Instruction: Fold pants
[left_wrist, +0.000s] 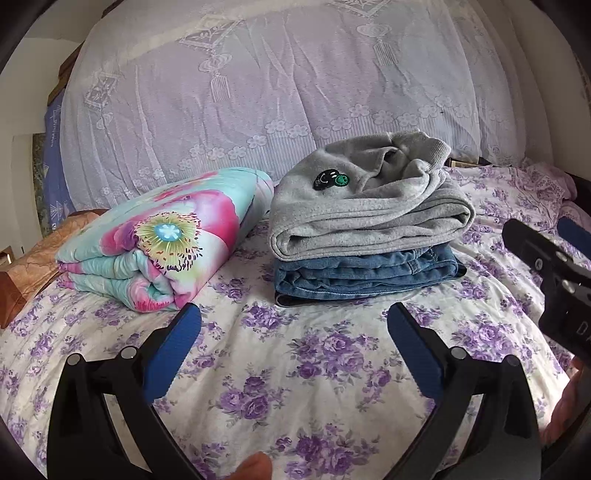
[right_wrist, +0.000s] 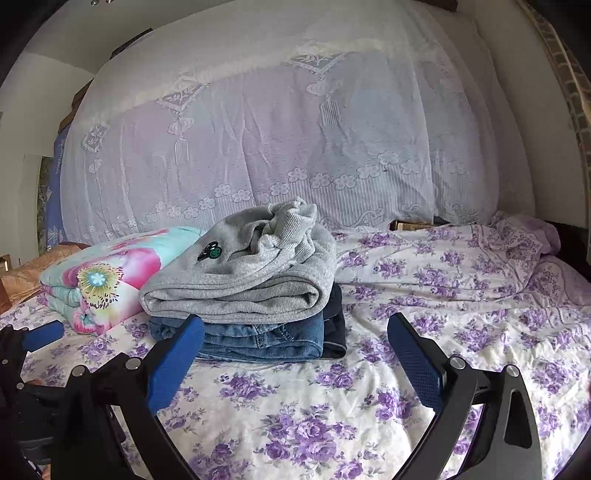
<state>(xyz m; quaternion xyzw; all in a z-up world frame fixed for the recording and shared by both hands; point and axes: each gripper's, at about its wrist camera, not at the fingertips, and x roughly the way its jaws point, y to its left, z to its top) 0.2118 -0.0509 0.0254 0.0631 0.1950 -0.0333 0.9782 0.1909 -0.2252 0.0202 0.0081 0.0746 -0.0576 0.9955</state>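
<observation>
Ahead at 12 o'clock, folded gray pants (left_wrist: 365, 218) top jeans (left_wrist: 365, 275) on the bed (left_wrist: 295, 369); my left gripper (left_wrist: 295, 317) and right gripper (right_wrist: 295, 328) hover released, empty.

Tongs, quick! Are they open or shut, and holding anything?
Left tongs: open, holding nothing, over the bedsheet.
Right tongs: open, holding nothing.

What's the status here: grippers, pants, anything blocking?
Left hand-held gripper and right hand-held gripper open, empty. Grey pants folded atop jeans. Floral quilt beside the stack, nothing blocking.
</observation>
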